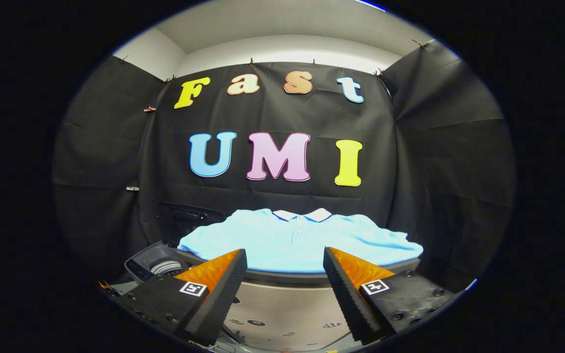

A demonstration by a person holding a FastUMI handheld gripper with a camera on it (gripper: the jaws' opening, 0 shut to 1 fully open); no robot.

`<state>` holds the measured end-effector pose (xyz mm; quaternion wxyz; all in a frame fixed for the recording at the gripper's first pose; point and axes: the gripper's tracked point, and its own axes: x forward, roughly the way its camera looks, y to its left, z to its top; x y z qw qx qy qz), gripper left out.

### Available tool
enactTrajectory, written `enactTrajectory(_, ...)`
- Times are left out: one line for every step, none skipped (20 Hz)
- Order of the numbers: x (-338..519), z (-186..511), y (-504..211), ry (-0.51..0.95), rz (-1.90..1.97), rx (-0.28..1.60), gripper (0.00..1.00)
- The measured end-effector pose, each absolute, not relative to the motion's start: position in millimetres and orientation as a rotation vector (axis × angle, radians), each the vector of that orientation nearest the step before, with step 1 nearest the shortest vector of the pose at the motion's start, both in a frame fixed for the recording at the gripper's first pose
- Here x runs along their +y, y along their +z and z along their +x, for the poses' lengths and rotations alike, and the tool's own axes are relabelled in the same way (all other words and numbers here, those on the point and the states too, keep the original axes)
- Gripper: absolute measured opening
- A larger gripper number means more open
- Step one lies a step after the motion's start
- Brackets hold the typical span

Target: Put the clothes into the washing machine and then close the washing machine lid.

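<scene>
We're looking straight ahead along the hand-held gripper (285, 257), and its two fingers stand well apart, released, with nothing caught between them. Through the gap between the fingertips (237, 260) we see the near hem of a light blue polo shirt (292, 240). The shirt lies spread out flat, front side up, white collar (302, 214) at the far end towards the black cloth wall (272, 196), a short button placket running down from it. Both short sleeves fan out to the sides, the one on the right reaching further out than the fingers do.

The shirt sits on a raised grey surface, which looks to us like the washing machine lid (282, 278), its dark curved rim showing just below the hem and just ahead of the fingers. We can't tell from here whether that lid is fully down. Below the rim, between the fingers, we get the grey top of the washing machine (282, 309) with small printed markings on it. Off beside the left finger there's a rounded grey part of the machine with a dark panel (157, 264); what it is exactly, we can't make out.

The fingers are near the shirt's hem but not touching it.
</scene>
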<state>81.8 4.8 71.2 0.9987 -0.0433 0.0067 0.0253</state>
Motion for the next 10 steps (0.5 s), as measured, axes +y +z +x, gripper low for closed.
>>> enactTrajectory(4.4,90.4,77.5,0.053,-0.088,0.015,0.98)
enactTrajectory(2.9,99.5,80.7,0.046,-0.088,0.026,0.98)
enactTrajectory(3.6,109.4,84.0,0.047,-0.085,0.031,0.98)
enactTrajectory(3.9,117.9,87.5,0.044,-0.087,0.036,0.98)
enactTrajectory(1.9,129.5,90.0,0.036,-0.098,0.047,0.98)
enactTrajectory(1.8,137.1,91.8,0.034,-0.109,0.051,0.98)
enactTrajectory(0.5,146.6,92.2,0.027,-0.120,0.064,0.98)
enactTrajectory(1.3,155.6,91.0,0.031,-0.120,0.081,0.98)
enactTrajectory(3.0,163.8,91.2,0.031,-0.117,0.096,0.98)
enactTrajectory(4.1,171.3,91.1,0.033,-0.111,0.110,0.98)
